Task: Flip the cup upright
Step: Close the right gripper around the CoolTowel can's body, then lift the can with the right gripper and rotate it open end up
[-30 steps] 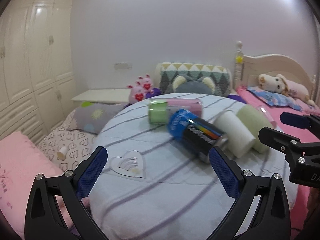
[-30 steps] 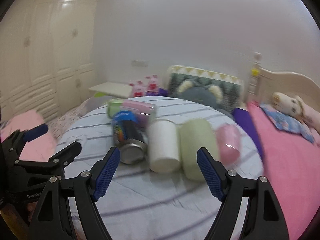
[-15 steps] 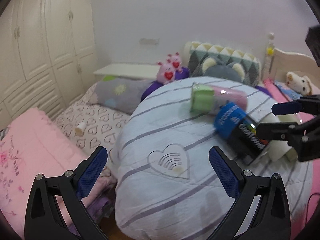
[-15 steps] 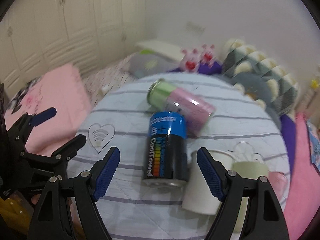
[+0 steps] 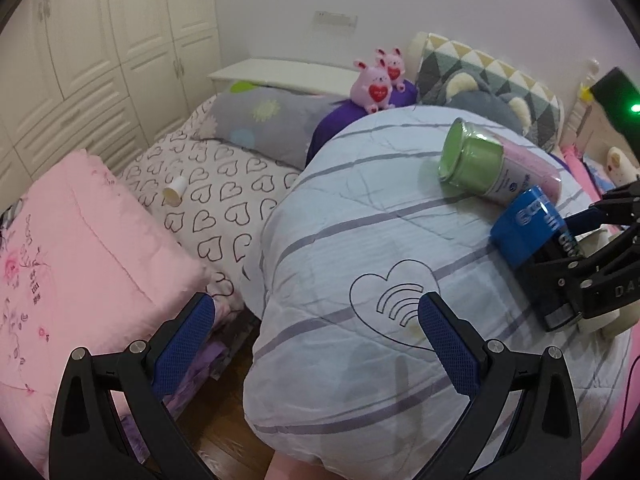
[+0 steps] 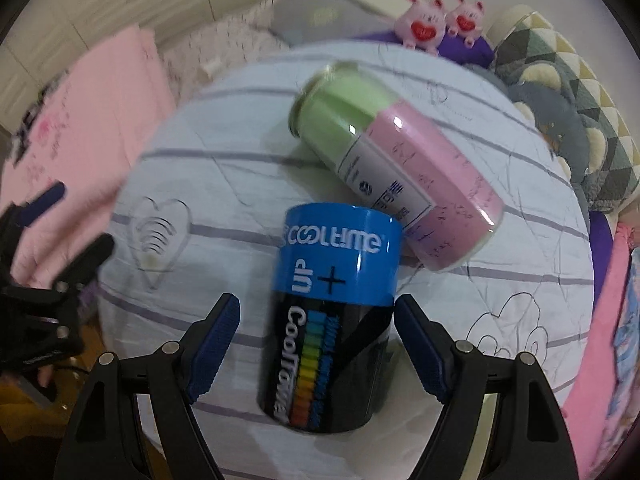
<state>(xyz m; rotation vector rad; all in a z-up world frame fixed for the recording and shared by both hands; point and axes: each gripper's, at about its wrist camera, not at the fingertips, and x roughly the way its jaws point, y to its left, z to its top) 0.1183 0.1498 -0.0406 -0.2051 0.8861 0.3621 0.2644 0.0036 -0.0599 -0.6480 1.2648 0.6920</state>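
Left wrist view: the left gripper [image 5: 314, 320] hangs with jaws wide apart and nothing between them, over the near edge of the round bench [image 5: 340, 248], just short of the heart print [image 5: 394, 300] on its striped cover. Beyond the heart print, the blue-and-black cup [image 5: 524, 228] lies on its side, its black end hidden by the right gripper [image 5: 592, 232]. The green-and-pink canister [image 5: 492, 168] also lies on its side — just behind the cup. Only this view shows the small paper cup [image 5: 175, 191] on the heart-patterned bedding, well apart from the bench.

Right wrist view: the right gripper [image 6: 316, 340] straddles the cup [image 6: 332, 312], jaws apart — a gap shows on each side of the black end, no contact visible. The canister [image 6: 396, 188] touches the cup's blue end. The left gripper [image 6: 56, 240] appears blurred beside the heart print [image 6: 158, 232].
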